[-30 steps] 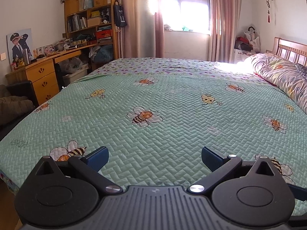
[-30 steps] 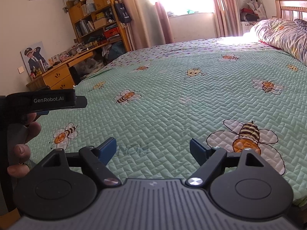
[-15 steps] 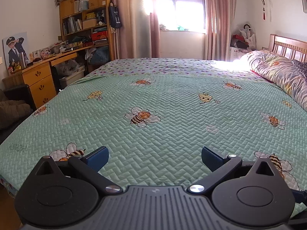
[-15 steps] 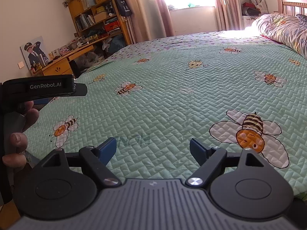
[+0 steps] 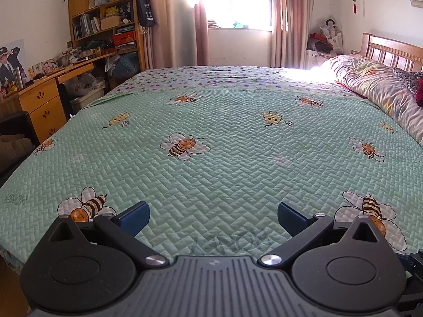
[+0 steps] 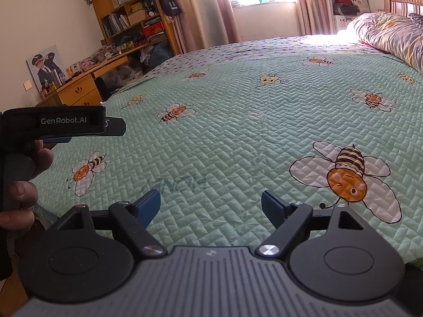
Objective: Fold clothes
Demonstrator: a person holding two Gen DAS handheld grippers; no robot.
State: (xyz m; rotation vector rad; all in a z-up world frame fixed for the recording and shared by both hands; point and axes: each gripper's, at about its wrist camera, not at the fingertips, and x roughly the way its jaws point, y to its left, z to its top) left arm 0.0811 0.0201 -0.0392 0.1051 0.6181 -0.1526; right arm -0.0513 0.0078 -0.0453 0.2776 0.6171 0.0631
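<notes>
Left wrist view: wooden desk with drawers (image 5: 42, 105) at left, green quilted bee-print bedspread (image 5: 224, 158) across the middle, floral pillow (image 5: 375, 89) at right. Left gripper (image 5: 212, 218) released, jaws wide apart above the bedspread. No clothing visible in either view. Right wrist view: right gripper (image 6: 210, 206) likewise released, holding nothing.

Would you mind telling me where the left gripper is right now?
In the right wrist view, the left gripper sits at the left edge, hand-held above the bee bedspread near its foot-side corner.
</notes>
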